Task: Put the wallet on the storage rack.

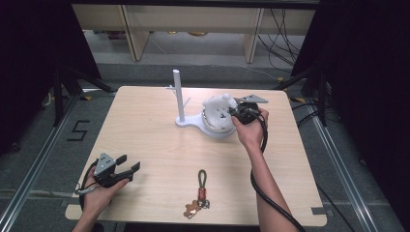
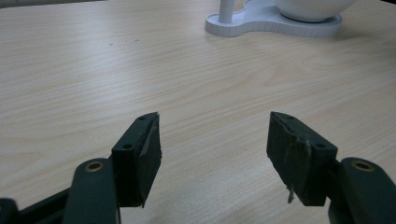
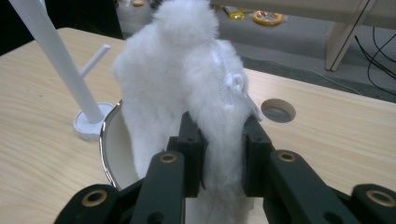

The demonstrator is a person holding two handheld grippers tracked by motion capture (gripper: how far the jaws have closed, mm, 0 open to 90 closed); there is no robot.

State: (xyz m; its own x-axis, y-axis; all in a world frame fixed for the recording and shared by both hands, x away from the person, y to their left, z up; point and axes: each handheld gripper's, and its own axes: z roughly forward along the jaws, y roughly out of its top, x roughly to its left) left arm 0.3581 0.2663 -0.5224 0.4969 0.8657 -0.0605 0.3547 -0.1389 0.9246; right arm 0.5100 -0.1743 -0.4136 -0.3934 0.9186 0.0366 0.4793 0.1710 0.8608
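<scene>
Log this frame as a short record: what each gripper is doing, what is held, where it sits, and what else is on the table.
right gripper: shut on the fluffy white pouch, pads pressing its lower part
pouch position: upright, its lower end inside the white bowl
bowl: sits on the white stand with an upright post
left gripper: open, nothing between the jaws, low over bare table at the near left
other items: keychain with a green loop, lying near the front edge
</scene>
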